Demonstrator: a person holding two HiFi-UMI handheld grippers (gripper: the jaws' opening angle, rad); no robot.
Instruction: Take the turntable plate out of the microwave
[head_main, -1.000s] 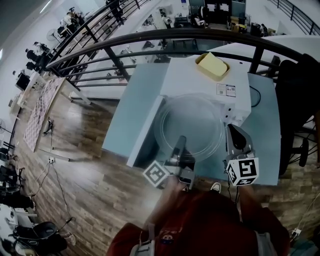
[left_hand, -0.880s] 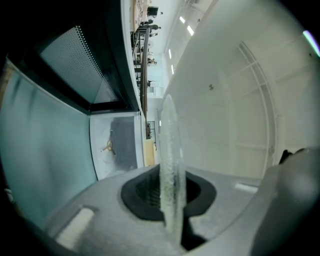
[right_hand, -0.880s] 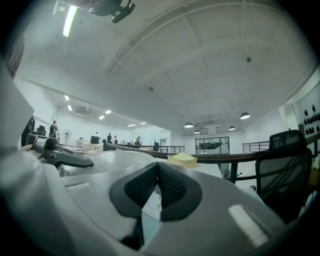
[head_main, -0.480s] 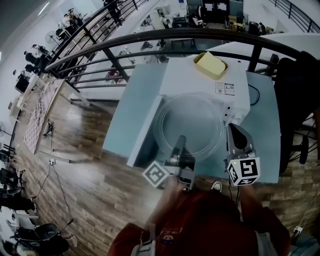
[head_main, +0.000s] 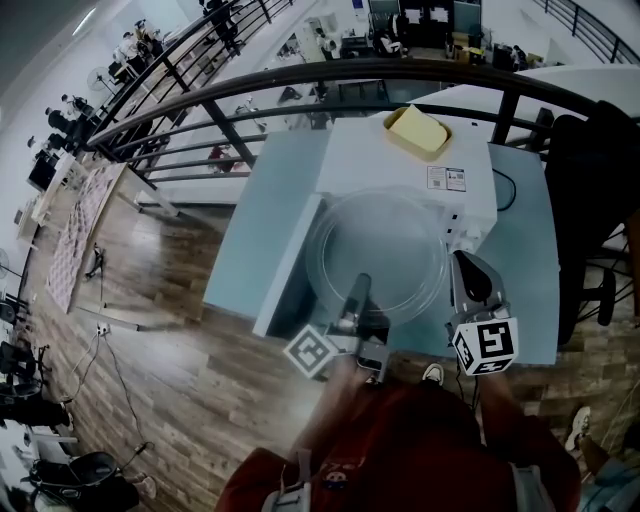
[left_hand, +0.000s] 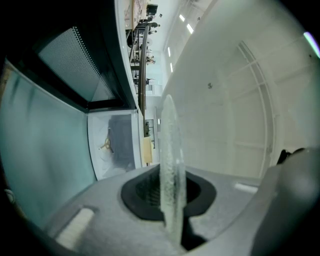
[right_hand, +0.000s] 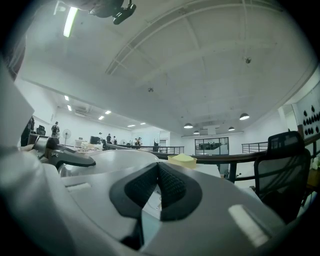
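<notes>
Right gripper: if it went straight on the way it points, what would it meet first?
Probably the yellow tray on the microwave, dead ahead of the shut right gripper; relative height is unclear.

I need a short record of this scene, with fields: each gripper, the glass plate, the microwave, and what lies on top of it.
left gripper: shut on the near rim of the turntable plate
right gripper: shut, empty, just right of the plate
plate: clear glass, held at the microwave's open front
microwave: white, on a pale blue table
door: open to the left
cavity: roller ring lies bare on the floor
on top: yellow block in a tray
</notes>
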